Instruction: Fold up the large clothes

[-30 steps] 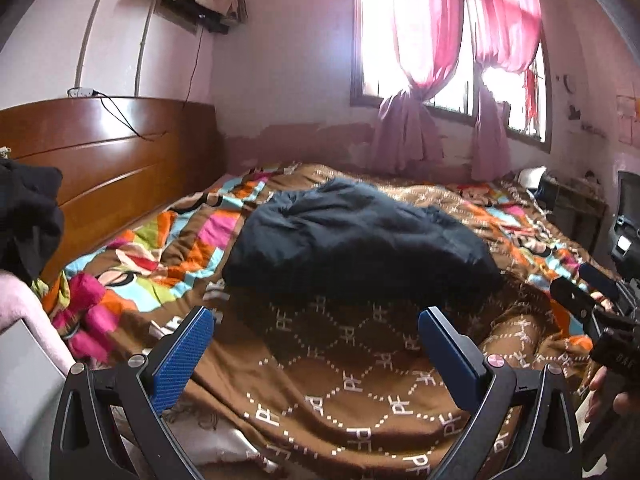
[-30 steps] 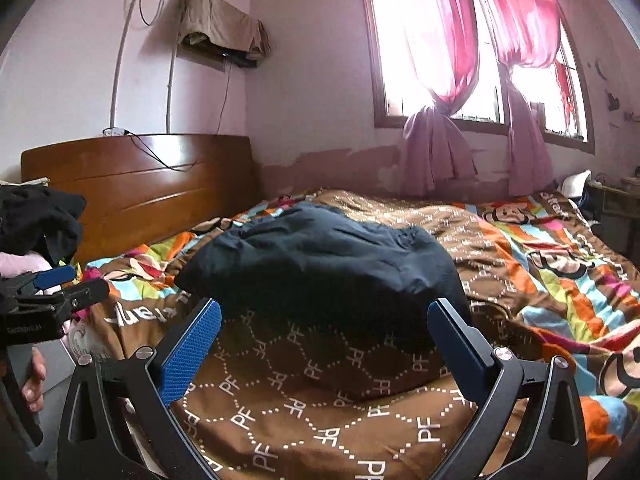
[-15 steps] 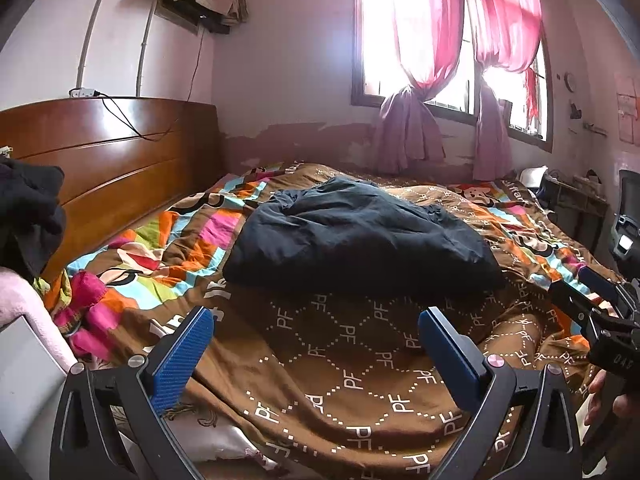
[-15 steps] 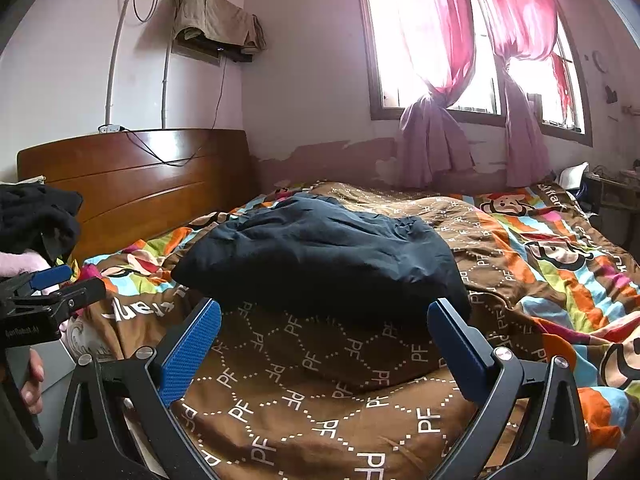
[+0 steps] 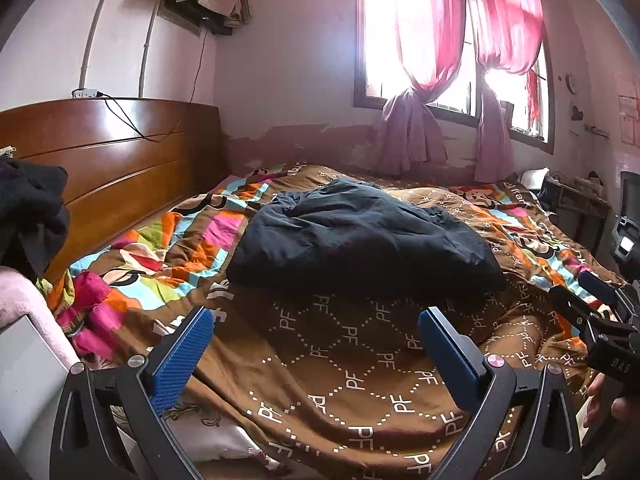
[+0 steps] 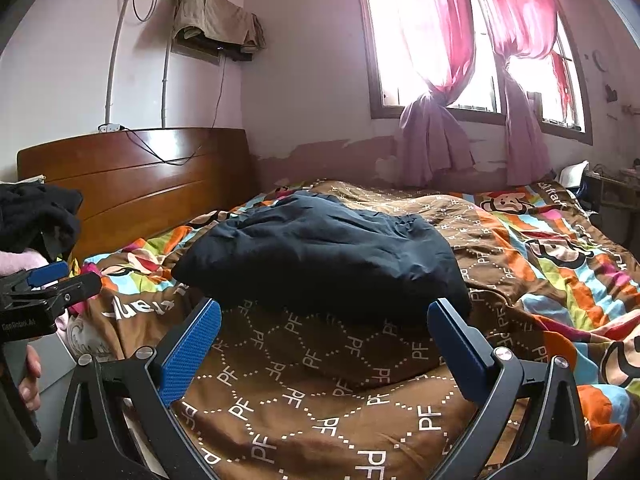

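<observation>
A large dark navy garment (image 5: 360, 240) lies folded in a puffy bundle on the brown patterned bedspread (image 5: 352, 360); it also shows in the right wrist view (image 6: 328, 252). My left gripper (image 5: 316, 336) is open and empty, held above the near bed edge, short of the garment. My right gripper (image 6: 324, 332) is open and empty, just in front of the garment's near edge. Each gripper shows at the side of the other's view: the right one (image 5: 592, 304) and the left one (image 6: 52, 284).
A wooden headboard (image 5: 108, 160) stands at the left. A pile of dark clothes (image 5: 28, 212) sits at the near left on something pink. A colourful quilt (image 6: 560, 264) covers the rest of the bed. A window with pink curtains (image 5: 440, 60) is behind.
Both grippers have pulled back and risen a little from the garment, so it sits slightly farther and lower in view. Both stay open and empty.
</observation>
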`<state>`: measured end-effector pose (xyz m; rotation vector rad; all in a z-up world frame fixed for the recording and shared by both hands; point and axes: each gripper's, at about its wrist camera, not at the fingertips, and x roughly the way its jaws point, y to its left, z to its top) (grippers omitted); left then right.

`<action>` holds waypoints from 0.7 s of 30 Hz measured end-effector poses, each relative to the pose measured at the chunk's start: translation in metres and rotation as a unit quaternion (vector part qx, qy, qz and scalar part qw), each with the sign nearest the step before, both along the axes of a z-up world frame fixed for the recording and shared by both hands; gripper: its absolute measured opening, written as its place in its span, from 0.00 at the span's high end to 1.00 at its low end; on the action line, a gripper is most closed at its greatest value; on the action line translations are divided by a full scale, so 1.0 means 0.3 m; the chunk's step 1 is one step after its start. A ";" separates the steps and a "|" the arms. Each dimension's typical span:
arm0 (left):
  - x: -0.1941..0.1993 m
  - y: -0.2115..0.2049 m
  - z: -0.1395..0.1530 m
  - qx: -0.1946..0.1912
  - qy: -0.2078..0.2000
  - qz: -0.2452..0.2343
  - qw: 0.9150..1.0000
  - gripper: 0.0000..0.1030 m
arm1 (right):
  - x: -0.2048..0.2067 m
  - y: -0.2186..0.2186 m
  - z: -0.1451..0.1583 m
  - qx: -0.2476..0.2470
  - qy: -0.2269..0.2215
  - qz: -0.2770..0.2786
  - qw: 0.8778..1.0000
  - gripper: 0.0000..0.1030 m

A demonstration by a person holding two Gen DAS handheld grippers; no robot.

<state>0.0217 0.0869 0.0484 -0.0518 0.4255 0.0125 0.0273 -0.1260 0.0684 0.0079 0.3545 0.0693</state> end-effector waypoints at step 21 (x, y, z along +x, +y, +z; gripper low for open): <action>-0.001 0.000 0.007 0.002 -0.004 -0.001 1.000 0.00 | -0.001 0.004 0.004 0.000 -0.002 -0.002 1.000 0.01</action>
